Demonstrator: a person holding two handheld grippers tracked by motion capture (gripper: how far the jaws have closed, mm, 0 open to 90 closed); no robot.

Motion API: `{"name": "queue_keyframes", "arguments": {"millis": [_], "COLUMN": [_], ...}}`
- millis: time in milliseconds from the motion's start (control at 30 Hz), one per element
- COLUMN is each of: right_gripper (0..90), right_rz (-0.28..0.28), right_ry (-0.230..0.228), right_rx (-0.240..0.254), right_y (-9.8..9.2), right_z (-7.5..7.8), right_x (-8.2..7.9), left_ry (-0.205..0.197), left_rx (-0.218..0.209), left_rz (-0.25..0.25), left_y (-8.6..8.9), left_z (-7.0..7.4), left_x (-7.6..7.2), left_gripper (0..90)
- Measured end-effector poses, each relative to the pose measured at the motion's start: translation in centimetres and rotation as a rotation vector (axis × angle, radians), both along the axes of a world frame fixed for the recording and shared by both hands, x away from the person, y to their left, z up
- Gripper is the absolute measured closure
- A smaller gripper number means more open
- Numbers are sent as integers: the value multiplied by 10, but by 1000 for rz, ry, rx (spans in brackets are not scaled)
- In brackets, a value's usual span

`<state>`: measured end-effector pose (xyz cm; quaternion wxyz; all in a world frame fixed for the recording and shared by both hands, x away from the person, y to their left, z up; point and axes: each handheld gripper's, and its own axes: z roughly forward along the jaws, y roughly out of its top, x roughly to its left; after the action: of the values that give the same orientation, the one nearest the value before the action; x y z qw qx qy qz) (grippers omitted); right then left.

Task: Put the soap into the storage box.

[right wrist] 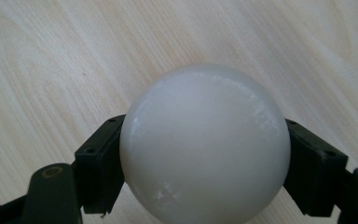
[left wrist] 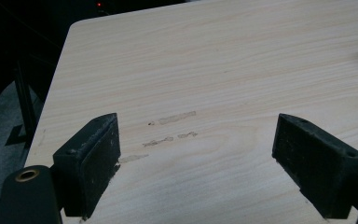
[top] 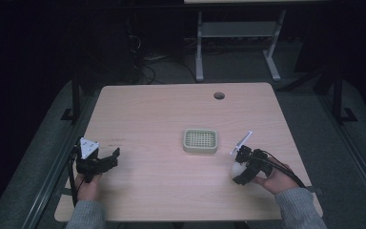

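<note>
A white ball (right wrist: 205,144) sits between the two black jaws of my right gripper (right wrist: 205,163), which is shut on it just over the wooden table. From above, the ball (top: 238,169) shows as a pale round shape at the right gripper (top: 239,172), right of the table's middle and near the front. A pale green grid-topped dish (top: 200,140) lies at the table's centre, a short way left of and beyond the ball. My left gripper (top: 113,157) rests at the front left, open, with bare wood between its jaws (left wrist: 200,154).
The light wood table (top: 171,109) has a round cable hole (top: 218,95) near its far edge and faint scuff marks (left wrist: 170,126) ahead of the left gripper. Another desk's white legs (top: 199,47) stand beyond on the dark floor. Dark metal rails flank both sides.
</note>
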<state>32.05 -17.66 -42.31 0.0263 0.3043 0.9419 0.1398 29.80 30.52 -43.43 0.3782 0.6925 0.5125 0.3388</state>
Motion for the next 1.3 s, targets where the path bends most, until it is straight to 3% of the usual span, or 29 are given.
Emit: {"name": "queue_keyframes", "arguments": {"millis": [1300], "right_gripper": [235], "right_rz": [28], "right_ry": [2], "right_rx": [17], "right_y": [11], "right_z": [31], "right_x": [21], "left_ry": [-1], "left_rx": [-11], "left_rz": [7], "left_y": [1], "left_z": [0], "left_x": [0], "left_gripper": [148]}}
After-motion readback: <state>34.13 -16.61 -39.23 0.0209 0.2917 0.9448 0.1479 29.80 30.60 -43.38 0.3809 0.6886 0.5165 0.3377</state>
